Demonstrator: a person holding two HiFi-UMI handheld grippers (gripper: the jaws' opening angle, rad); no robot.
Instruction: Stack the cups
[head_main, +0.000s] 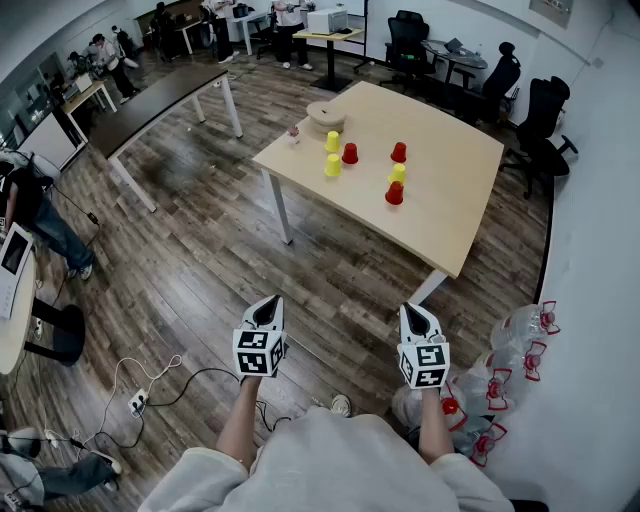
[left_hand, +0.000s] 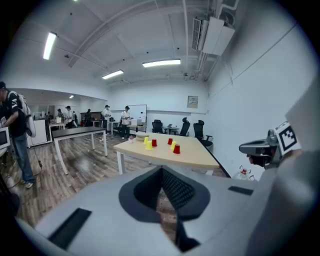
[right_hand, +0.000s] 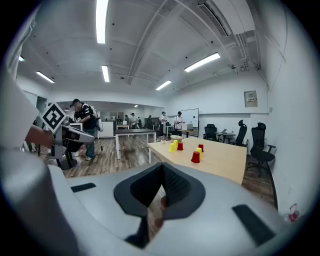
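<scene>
Cups, six in all, stood on the light wooden table (head_main: 440, 200) across the room, each on its own and none set on another, three yellow and three red, apparently mouth-down. In the left-hand cluster the far yellow cup (head_main: 332, 141) stood nearest the back, the left red cup (head_main: 350, 153) just beside it to the right, and the near yellow cup (head_main: 333, 165) a little closer to the table's front edge. Apart from these, to the right, came the far red cup (head_main: 399, 152), then the right yellow cup (head_main: 398, 173), and hard against that one the near red cup (head_main: 395, 193); whether those last two touched I could not tell. A low round tan object (head_main: 325, 115) sat by the table's back-left corner, near the far yellow cup. The person stood well back from the table on the wood floor (head_main: 200, 230), arms forward, with both tools pointed toward it. The left gripper (head_main: 267, 310) had its fingers pressed together with nothing between them, and the right gripper (head_main: 418, 318) was the same, fingers closed tip to tip and empty; the two were held side by side but apart, neither near any cup. By the wall on the person's right lay a heap of clear water bottles (head_main: 520, 330) with red handles, and on the floor to the left a white power strip (head_main: 137, 403) with its cable trailing.
</scene>
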